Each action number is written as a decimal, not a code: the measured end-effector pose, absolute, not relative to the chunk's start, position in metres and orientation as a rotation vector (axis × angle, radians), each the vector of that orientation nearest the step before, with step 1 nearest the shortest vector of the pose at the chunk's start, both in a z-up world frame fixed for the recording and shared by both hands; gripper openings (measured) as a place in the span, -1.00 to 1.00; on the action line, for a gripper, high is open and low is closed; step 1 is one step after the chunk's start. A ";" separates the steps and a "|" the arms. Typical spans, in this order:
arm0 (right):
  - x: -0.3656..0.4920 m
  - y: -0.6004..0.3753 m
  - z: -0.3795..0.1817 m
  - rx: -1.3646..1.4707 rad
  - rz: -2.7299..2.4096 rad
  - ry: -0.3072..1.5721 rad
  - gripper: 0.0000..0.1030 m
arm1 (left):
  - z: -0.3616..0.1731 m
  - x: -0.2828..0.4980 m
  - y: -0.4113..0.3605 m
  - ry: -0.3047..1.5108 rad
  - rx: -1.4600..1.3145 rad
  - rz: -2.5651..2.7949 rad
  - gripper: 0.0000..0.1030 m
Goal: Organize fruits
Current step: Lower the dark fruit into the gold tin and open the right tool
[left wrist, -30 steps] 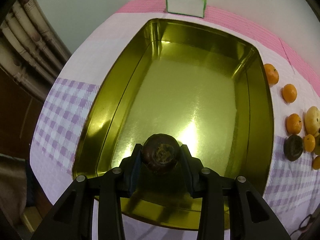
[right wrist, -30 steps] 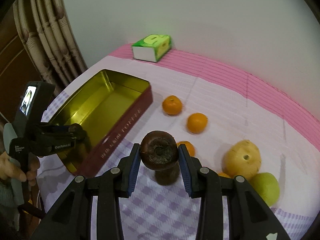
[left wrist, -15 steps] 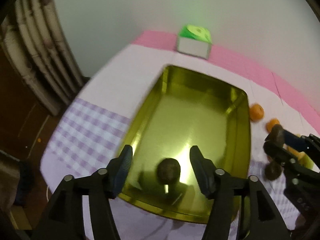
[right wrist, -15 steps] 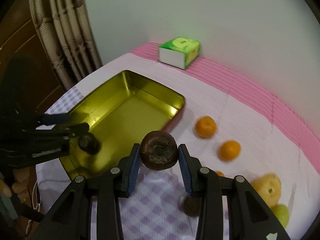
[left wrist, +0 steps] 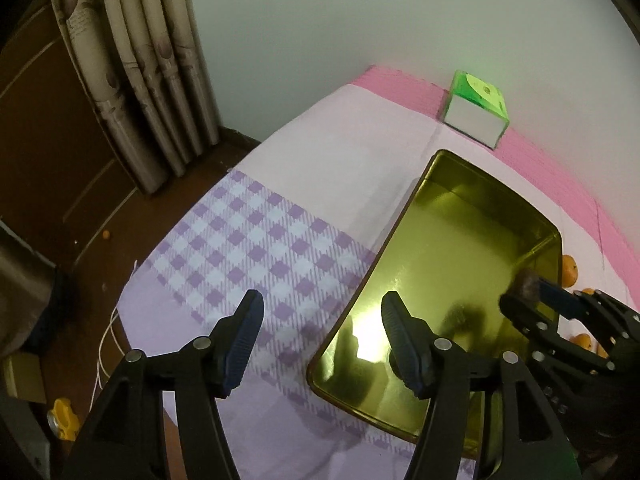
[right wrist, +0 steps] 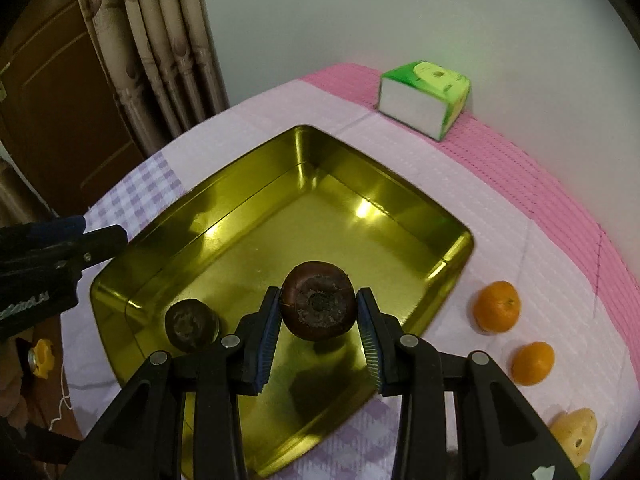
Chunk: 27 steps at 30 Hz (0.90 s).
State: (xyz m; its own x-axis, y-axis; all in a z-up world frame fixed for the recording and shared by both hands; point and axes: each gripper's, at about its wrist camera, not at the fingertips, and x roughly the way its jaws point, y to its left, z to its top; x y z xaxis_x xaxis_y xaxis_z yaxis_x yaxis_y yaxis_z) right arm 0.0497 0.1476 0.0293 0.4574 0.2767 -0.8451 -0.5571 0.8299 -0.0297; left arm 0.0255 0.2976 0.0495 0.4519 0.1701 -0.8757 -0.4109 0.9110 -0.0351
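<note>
My right gripper (right wrist: 318,334) is shut on a dark brown round fruit (right wrist: 318,306) and holds it above the gold tin tray (right wrist: 400,196). A second dark brown fruit (right wrist: 192,324) lies in the tray's near left corner. My left gripper (left wrist: 320,336) is open and empty, over the tray's left rim (left wrist: 380,264) and the checked cloth. The right gripper with its fruit (left wrist: 528,284) shows at the right of the left wrist view. Two oranges (right wrist: 497,306) (right wrist: 533,363) and a yellow fruit (right wrist: 576,438) lie right of the tray.
A green and white tissue box (right wrist: 424,98) stands at the back on the pink strip. Curtains (right wrist: 160,40) and a brown door are to the left, beyond the table edge. A yellow object (left wrist: 64,418) lies on the floor.
My left gripper opened, dropped its dark fruit in the tray, and pulled back to the left. My right gripper carried its fruit from the cloth to over the tray.
</note>
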 end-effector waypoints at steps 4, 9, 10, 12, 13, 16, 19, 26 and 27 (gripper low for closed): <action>0.056 0.157 0.020 -0.339 0.513 0.984 -0.32 | 0.048 0.028 0.298 1.048 -0.263 0.361 0.20; 0.058 0.163 0.009 -0.368 0.508 0.999 -0.31 | 0.042 0.031 0.299 1.066 -0.270 0.359 0.21; 0.058 0.163 0.008 -0.369 0.508 1.003 -0.31 | 0.041 0.032 0.300 1.067 -0.270 0.356 0.21; 0.059 0.164 0.004 -0.367 0.505 1.013 -0.31 | 0.041 0.032 0.299 1.070 -0.269 0.354 0.21; 0.060 0.164 0.003 -0.365 0.504 1.017 -0.31 | 0.040 0.032 0.298 1.073 -0.268 0.350 0.21; 0.061 0.165 -0.001 -0.364 0.500 1.022 -0.30 | 0.040 0.032 0.298 1.073 -0.268 0.348 0.21; 0.062 0.164 -0.001 -0.359 0.499 1.019 -0.30 | 0.040 0.032 0.296 1.075 -0.268 0.346 0.21; 0.054 0.149 0.020 -0.250 0.507 0.966 -0.13 | 0.040 0.032 0.292 1.073 -0.254 0.337 0.22; 0.050 0.146 0.024 -0.245 0.503 0.952 -0.12 | 0.040 0.032 0.292 1.073 -0.251 0.336 0.22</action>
